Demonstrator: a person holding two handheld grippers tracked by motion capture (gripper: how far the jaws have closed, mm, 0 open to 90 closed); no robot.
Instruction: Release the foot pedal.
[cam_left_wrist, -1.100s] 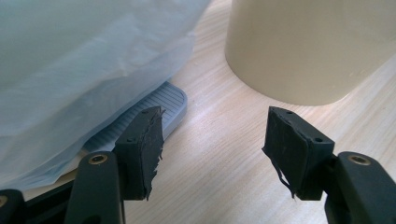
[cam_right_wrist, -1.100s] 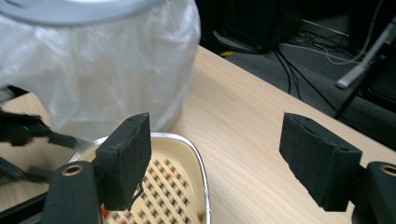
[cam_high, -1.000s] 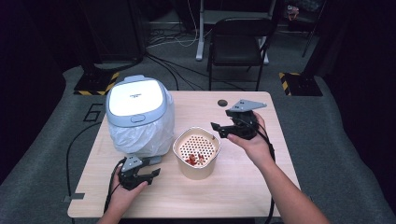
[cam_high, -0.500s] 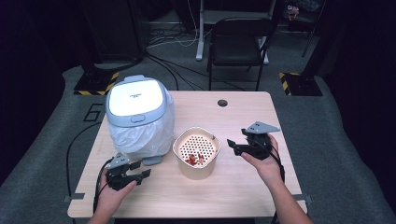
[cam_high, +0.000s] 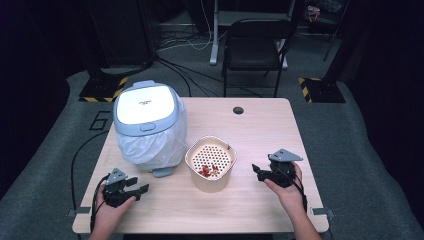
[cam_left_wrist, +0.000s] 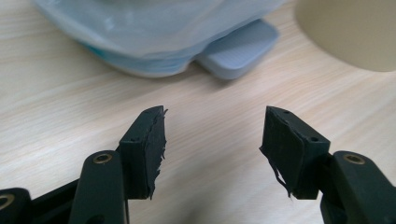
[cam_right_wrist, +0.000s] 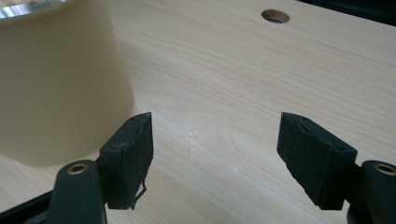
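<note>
Dark studio floor w/ cables, a black chair (cam_high: 255, 47) behind, and a light wood table (cam_high: 260, 130) w/ a round cable hole (cam_high: 238, 110) near its far edge. On the table's left half sits a white-lidded bin (cam_high: 149, 125) w/ a clear plastic liner bulging round its body; its grey foot pedal (cam_left_wrist: 236, 53) pokes out at the front, seen close in the left gripper view. Just right of the bin, approx. table centre, stands a cream pot (cam_high: 211, 170) w/ a perforated insert and some red bits lying on it; pot and bin look near or just touching, can't tell which. Left gripper (cam_high: 141, 186) is low over the near-left corner of the table, held by the left hand (cam_high: 107, 202), jaws pointing right toward the pedal and pot; in its own view the black pads (cam_left_wrist: 152, 149) stand apart w/ bare wood between, nothing held. Right gripper (cam_high: 257, 171) sits right of the pot, near it but not touching, in the right hand (cam_high: 287, 190), grey plate on top, jaws pointing left at the pot wall. In the right gripper view its jaws are spread, empty, wood grain between them, pot wall (cam_right_wrist: 56, 84) just beyond the left-hand jaw.
</note>
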